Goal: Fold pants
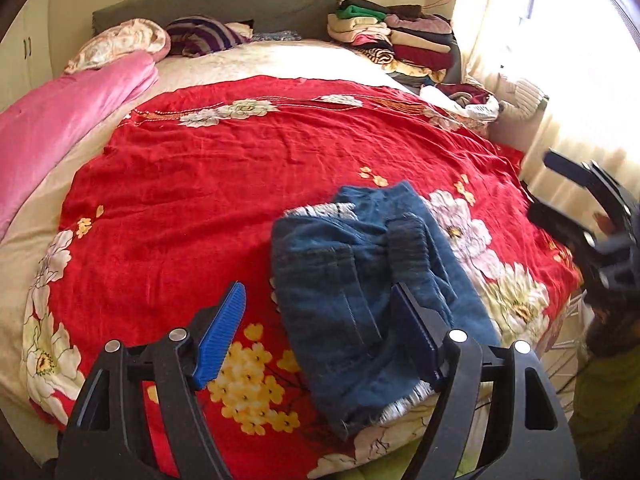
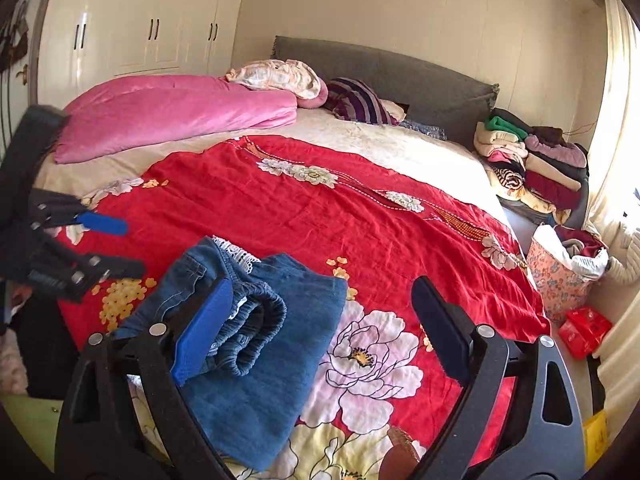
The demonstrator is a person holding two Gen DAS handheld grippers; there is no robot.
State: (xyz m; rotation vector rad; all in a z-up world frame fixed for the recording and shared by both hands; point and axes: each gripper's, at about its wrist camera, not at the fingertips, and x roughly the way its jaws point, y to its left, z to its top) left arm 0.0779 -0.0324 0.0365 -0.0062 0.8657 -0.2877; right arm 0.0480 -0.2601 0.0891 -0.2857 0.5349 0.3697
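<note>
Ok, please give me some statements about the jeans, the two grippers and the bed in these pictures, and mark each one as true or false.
1. The jeans lie folded on the red floral bedspread. True.
2. The left gripper is clamped on the jeans. False: its jaws stand apart and its pads press on nothing.
3. The right gripper is open. True.
4. The pink quilt covers the jeans. False: it lies far from them, toward the head of the bed.
5. A stack of folded clothes sits at a far corner of the bed. True.
6. The bedspread is plain blue. False: it is red with flowers.
</note>
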